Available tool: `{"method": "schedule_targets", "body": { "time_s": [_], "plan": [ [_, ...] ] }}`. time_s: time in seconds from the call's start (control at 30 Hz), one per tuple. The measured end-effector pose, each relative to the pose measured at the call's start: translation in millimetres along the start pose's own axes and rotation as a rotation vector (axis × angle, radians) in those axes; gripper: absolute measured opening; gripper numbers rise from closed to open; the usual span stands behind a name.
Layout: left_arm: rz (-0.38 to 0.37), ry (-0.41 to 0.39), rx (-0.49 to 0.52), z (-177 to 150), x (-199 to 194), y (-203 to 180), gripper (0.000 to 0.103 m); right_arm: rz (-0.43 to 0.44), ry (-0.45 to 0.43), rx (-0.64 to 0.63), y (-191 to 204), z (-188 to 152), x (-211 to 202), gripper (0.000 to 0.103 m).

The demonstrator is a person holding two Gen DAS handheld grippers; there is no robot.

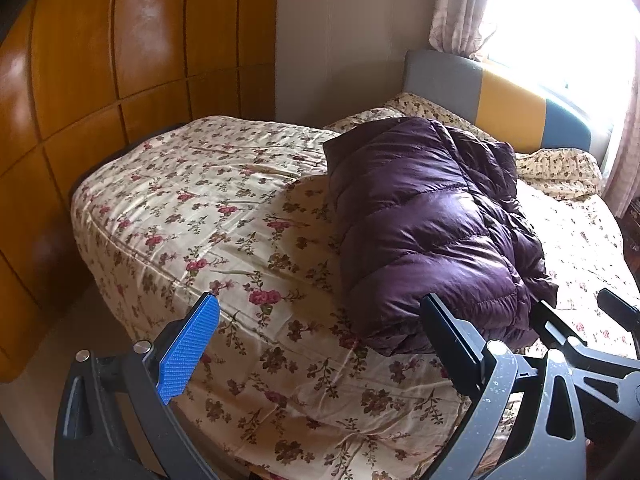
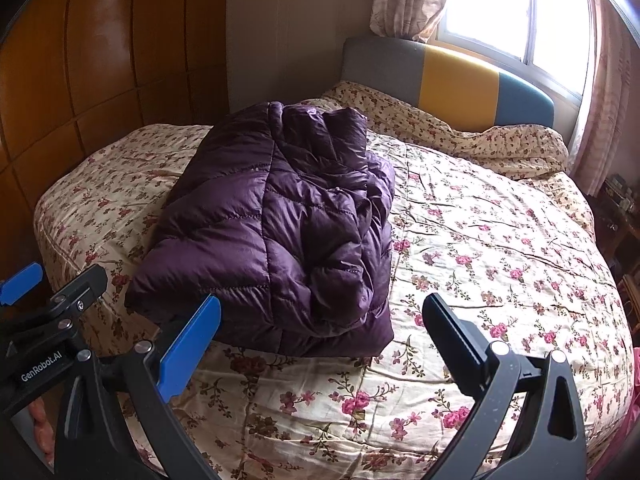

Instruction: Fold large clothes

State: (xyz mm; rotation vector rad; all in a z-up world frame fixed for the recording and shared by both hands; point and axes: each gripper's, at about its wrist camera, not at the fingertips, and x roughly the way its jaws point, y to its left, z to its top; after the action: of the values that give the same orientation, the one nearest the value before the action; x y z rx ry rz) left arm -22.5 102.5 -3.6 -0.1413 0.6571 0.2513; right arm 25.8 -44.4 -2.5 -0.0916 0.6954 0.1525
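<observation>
A purple quilted down jacket (image 1: 432, 232) lies folded into a thick bundle on the floral bedspread (image 1: 208, 216). In the right wrist view the jacket (image 2: 280, 232) sits left of centre on the bed. My left gripper (image 1: 320, 320) hangs open above the bed's near edge, its right finger just in front of the jacket's near end, nothing between its fingers. My right gripper (image 2: 320, 320) is open too, held over the bedspread (image 2: 480, 248) just short of the jacket's near right corner. The left gripper's fingertips (image 2: 24, 280) show at the far left of the right wrist view.
A wooden wardrobe wall (image 1: 100, 80) runs along the bed's left side. A grey, yellow and blue headboard (image 2: 460, 84) stands at the far end under a bright window (image 2: 520, 8) with curtains. Rumpled floral bedding (image 2: 500, 140) lies by the headboard. A cluttered stand (image 2: 620, 208) is at the right.
</observation>
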Motion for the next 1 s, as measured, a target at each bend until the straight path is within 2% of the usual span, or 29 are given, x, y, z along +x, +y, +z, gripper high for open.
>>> {"method": "schedule_targets", "body": {
  "time_s": [1.0],
  "plan": [
    [-0.011, -0.011, 0.055, -1, -7, -18, 0.100, -0.029, 0.029, 0.052, -21, -8, 3, 0.101]
  ]
}}
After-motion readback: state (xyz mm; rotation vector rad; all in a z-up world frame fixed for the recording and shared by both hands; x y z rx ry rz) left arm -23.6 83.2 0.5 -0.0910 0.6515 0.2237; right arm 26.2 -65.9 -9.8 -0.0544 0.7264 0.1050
